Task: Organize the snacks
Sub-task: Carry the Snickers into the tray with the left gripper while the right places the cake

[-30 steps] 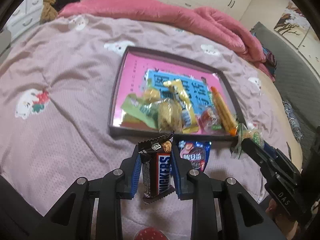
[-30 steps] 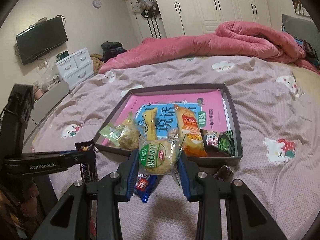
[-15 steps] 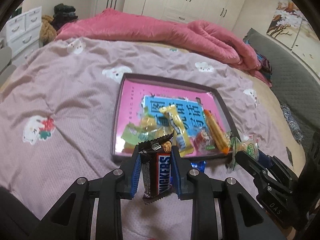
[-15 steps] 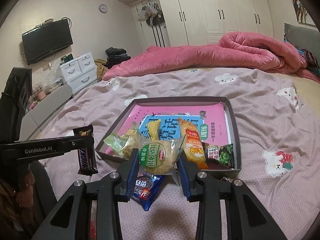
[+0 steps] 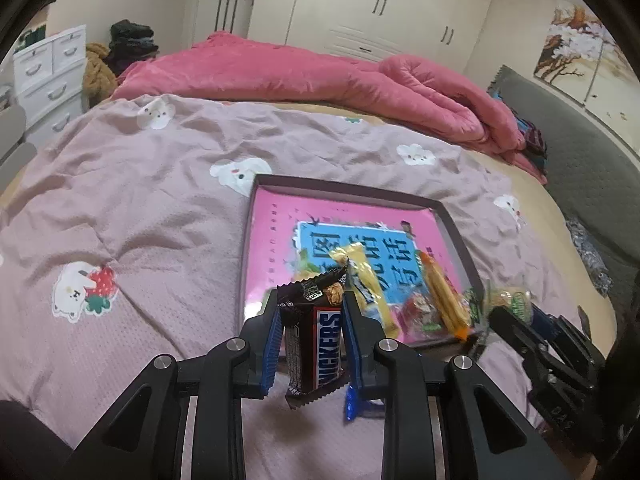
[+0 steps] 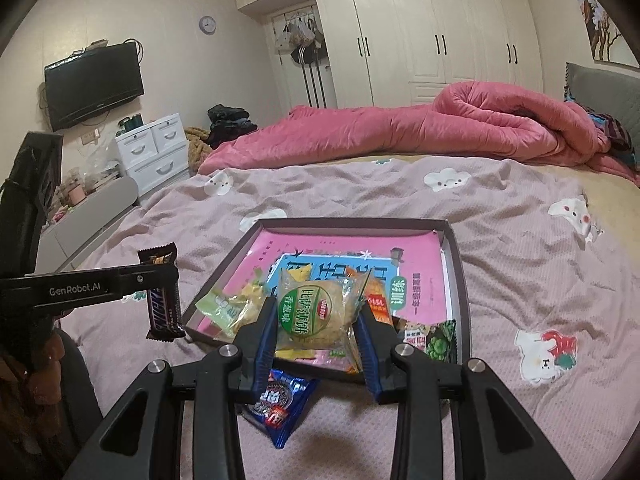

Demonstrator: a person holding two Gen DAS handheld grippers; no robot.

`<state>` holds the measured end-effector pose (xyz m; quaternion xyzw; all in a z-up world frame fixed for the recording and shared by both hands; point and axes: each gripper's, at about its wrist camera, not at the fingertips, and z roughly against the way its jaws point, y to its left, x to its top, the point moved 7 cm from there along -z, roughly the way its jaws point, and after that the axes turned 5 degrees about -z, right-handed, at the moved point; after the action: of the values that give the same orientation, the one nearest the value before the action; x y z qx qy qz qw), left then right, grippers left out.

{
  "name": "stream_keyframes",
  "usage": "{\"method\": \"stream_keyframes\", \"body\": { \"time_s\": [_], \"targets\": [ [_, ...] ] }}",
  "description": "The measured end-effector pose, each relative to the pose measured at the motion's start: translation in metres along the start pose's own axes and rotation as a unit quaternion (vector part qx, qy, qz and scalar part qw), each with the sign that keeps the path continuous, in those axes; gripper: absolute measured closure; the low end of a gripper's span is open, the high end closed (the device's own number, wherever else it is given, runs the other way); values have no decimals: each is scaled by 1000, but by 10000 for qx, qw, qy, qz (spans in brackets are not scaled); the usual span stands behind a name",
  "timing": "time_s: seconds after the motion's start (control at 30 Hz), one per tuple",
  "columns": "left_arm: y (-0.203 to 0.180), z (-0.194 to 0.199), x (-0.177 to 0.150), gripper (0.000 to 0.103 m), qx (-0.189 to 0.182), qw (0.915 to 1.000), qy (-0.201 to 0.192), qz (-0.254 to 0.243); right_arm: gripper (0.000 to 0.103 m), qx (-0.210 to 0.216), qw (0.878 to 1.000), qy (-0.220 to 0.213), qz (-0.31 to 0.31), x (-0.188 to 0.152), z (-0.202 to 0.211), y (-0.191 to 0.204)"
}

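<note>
Both loads are now lifted higher than a second ago: left gripper point(image 5: 310, 344) clamps the Snickers bar point(image 5: 316, 350), right gripper point(image 6: 318, 330) clamps the biscuit pack point(image 6: 314, 314), tray point(image 6: 456, 264) at 12 o'clock, ready for placing.

L gripper point(image 5: 310, 336) clamped, R gripper point(image 6: 316, 320) clamped

A shallow tray point(image 6: 452, 264) lay on the bedspread point(image 6: 520, 248), with a book point(image 6: 344, 256) flat inside it and snack packets point(image 5: 436, 296) heaped on the book's near end. Just before the tray's near rim lay a cookie packet point(image 6: 280, 404). Behind the tray a rolled quilt point(image 6: 400, 132) stretched across the bed — wardrobes point(image 6: 440, 28) stood behind it, a drawer unit point(image 6: 156, 152) to the left.
</note>
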<state>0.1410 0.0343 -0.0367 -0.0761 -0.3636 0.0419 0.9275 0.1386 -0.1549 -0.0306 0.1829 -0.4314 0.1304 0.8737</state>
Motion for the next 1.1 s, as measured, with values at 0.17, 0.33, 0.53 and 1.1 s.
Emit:
{"method": "stream_keyframes", "body": {
  "time_s": [0.17, 0.33, 0.53, 1.1],
  "targets": [
    [10, -10, 4, 75, 56, 10000, 29, 65, 66, -25, 10000, -42, -48, 6, -5, -2],
    [15, -22, 4, 75, 60, 9999, 54, 77, 66, 10, 10000, -38, -42, 10, -12, 0],
    [15, -41, 2, 75, -64, 9999, 122, 59, 66, 52, 10000, 71, -40, 11, -29, 2],
    [19, -75, -5, 74, -164, 9992, 358, 63, 65, 99, 9964, 843, 34, -14, -87, 9]
  ]
}}
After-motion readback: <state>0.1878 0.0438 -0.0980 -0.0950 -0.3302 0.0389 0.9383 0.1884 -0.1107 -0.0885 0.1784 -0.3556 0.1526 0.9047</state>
